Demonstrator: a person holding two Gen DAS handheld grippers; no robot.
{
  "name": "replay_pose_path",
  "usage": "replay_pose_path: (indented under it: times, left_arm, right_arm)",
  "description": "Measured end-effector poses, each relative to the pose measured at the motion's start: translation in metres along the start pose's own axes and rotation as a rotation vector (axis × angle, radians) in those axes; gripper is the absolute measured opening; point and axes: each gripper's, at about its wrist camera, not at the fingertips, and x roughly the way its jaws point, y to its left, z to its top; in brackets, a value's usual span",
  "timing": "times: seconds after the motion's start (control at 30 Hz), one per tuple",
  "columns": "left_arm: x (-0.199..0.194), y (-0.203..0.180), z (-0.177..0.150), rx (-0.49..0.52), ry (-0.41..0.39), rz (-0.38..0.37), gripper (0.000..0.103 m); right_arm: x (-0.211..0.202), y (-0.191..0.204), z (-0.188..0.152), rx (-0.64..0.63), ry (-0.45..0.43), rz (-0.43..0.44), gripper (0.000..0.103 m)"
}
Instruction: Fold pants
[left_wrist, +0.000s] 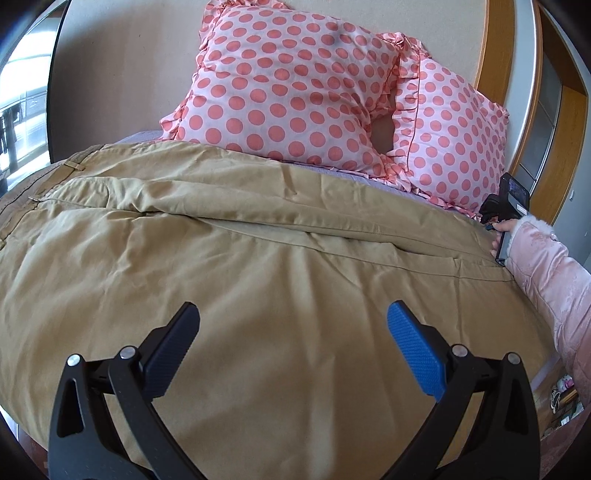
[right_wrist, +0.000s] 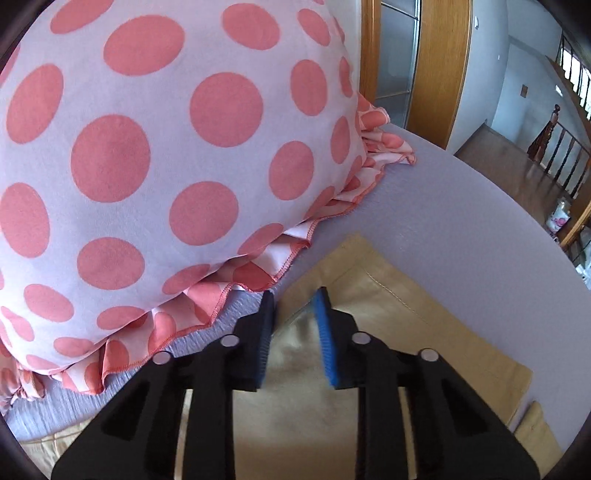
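Tan pants (left_wrist: 258, 251) lie spread across the bed, waistband at the left, legs running right. My left gripper (left_wrist: 293, 314) is open and empty, just above the pants' near leg. In the right wrist view, my right gripper (right_wrist: 293, 299) hovers over the hem end of a pant leg (right_wrist: 388, 295), jaws a narrow gap apart with nothing between them. The right gripper body (left_wrist: 506, 206) and the pink-sleeved arm (left_wrist: 546, 273) show at the right edge of the left wrist view.
Two pink polka-dot pillows (left_wrist: 288, 85) (left_wrist: 450, 140) lean on the headboard behind the pants; one pillow (right_wrist: 147, 147) is close to the right gripper's left. A lilac bed sheet (right_wrist: 461, 214) runs to the bed's edge at the right, wooden floor beyond.
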Motion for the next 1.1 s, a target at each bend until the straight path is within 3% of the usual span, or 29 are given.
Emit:
replay_pose_path:
  times: [0.1,0.2,0.3,0.37,0.47,0.57,0.63,0.7,0.73,0.83,1.1]
  left_arm:
    - [-0.004,-0.001,-0.001,-0.006,-0.006,-0.023,0.101]
    - [-0.014,0.002,-0.002,-0.012,-0.035,-0.031,0.101]
    - [-0.023,0.008,0.0,-0.044,-0.057,-0.059,0.101]
    - [-0.025,0.013,0.003,-0.083,-0.054,-0.09,0.101]
    - [-0.024,0.016,0.011,-0.127,-0.059,-0.137,0.101]
    - [-0.024,0.016,0.018,-0.149,-0.081,-0.195,0.101]
    - [-0.025,0.013,0.021,-0.142,-0.089,-0.191,0.101]
    - [-0.029,0.011,0.021,-0.124,-0.108,-0.141,0.101]
    - [-0.033,0.012,0.021,-0.113,-0.123,-0.114,0.101]
    - [-0.039,0.016,0.023,-0.095,-0.148,-0.055,0.101]
    - [-0.029,0.029,0.052,-0.083,-0.131,-0.035,0.101]
  right_arm:
    - [-0.007,-0.035,-0.011,0.115,0.019,0.168,0.006]
    - [-0.045,-0.075,-0.037,0.21,-0.06,0.361,0.005]
    - [-0.096,-0.118,-0.083,0.29,-0.129,0.54,0.005]
    - [-0.117,-0.149,-0.119,0.338,-0.129,0.6,0.005]
    - [-0.133,-0.176,-0.165,0.39,-0.077,0.607,0.005]
    - [-0.126,-0.19,-0.178,0.446,0.021,0.622,0.007]
    - [-0.124,-0.197,-0.182,0.497,0.05,0.626,0.016]
    - [-0.125,-0.203,-0.188,0.526,0.052,0.631,0.039]
    - [-0.123,-0.202,-0.187,0.532,0.051,0.636,0.041]
    - [-0.118,-0.2,-0.182,0.549,0.054,0.639,0.041]
    - [-0.11,-0.195,-0.173,0.582,0.072,0.628,0.039]
